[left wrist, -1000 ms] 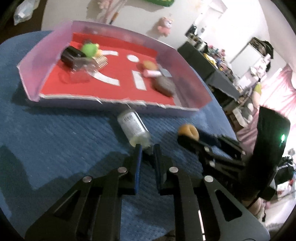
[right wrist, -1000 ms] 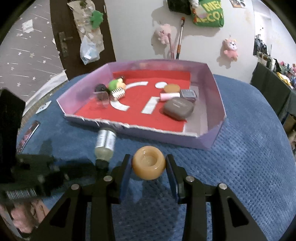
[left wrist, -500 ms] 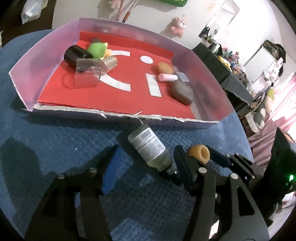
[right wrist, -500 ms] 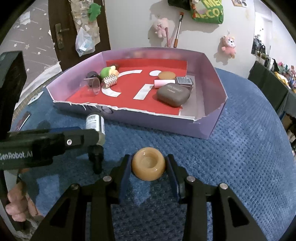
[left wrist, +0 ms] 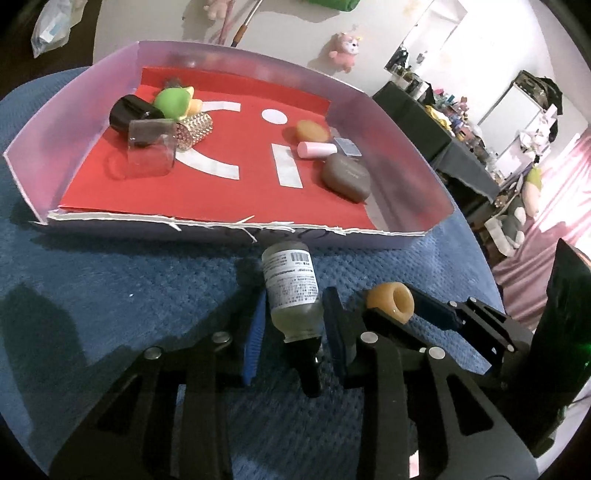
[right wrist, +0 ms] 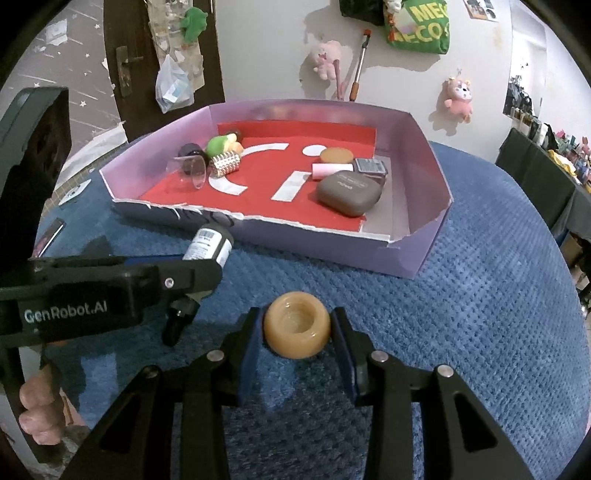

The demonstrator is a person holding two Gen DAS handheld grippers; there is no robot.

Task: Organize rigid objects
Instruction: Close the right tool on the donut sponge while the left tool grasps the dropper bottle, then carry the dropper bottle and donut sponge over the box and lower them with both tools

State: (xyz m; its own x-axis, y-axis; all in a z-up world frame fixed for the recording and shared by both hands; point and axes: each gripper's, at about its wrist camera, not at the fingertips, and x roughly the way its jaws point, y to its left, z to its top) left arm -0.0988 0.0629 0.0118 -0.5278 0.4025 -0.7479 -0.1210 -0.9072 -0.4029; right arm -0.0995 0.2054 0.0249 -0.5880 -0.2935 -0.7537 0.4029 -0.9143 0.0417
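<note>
Just before the tray's (left wrist: 221, 226) torn near edge, the left gripper's (left wrist: 291, 325) open fingers are now straddling the dropper bottle (left wrist: 291, 284), closing for pickup; the right gripper (right wrist: 296, 332) is gripping the tan cup (right wrist: 296, 328).

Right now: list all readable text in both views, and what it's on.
"GenRobot.AI": side of the left gripper, right wrist view.
"ME" over "ECO": partly cut off, on the green bag on the wall.
Bottle: barcode and fine print, too small to read.
Brown case: embossed word, too blurred.
</note>
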